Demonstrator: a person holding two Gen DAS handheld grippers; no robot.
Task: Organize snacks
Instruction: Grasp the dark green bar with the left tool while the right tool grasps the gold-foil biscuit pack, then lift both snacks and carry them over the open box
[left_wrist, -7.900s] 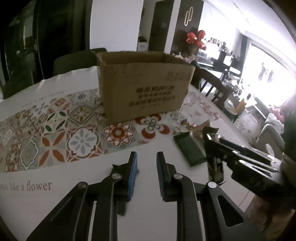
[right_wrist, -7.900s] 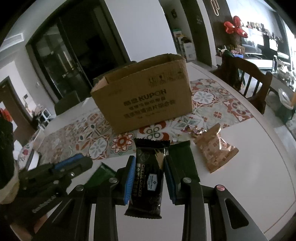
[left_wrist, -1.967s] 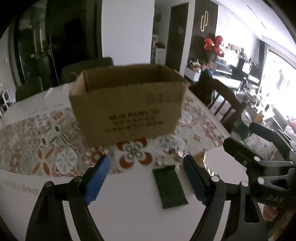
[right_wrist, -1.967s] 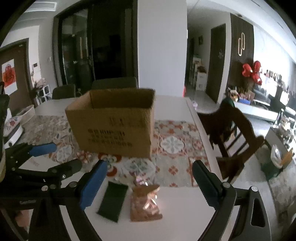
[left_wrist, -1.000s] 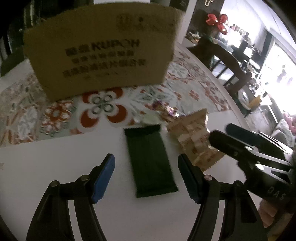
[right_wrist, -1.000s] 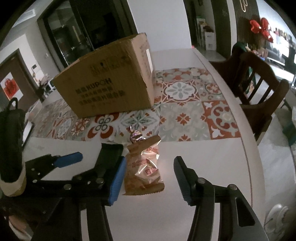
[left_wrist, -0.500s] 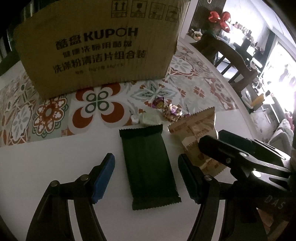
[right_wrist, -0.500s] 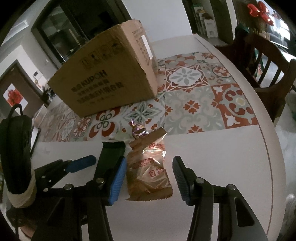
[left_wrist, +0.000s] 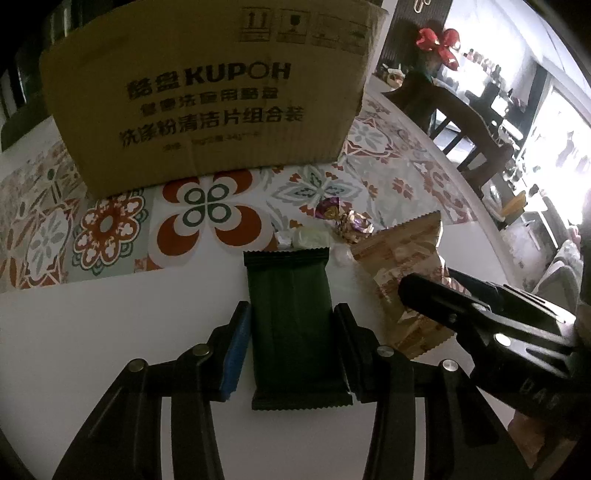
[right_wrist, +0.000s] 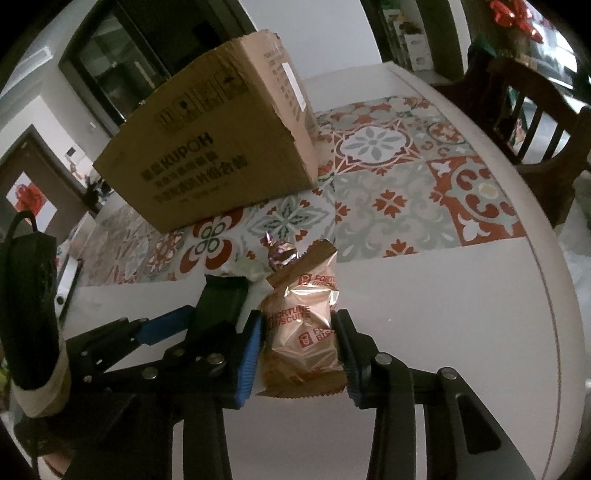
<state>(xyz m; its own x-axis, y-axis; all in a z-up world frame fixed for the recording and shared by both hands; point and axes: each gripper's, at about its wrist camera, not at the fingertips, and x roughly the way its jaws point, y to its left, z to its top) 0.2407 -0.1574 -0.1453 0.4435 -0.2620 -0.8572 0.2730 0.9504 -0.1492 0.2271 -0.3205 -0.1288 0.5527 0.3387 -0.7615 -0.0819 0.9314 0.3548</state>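
Near the tabletop's front edge, the left gripper (left_wrist: 291, 332) straddles the green packet (left_wrist: 290, 314) and the right gripper (right_wrist: 299, 347) the biscuit bag (right_wrist: 303, 332), both seemingly pinched; next, lift them into the cardboard box (right_wrist: 221, 147)

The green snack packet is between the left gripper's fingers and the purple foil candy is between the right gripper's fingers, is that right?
Not quite. The right gripper straddles the fortune biscuits bag, per the right wrist view; the purple foil candy lies beyond it. The green snack packet is indeed between the left gripper fingers.

Green packet (left_wrist: 290, 317) lies left of biscuit bag (right_wrist: 303, 328), cardboard box (left_wrist: 207, 92) behind both.
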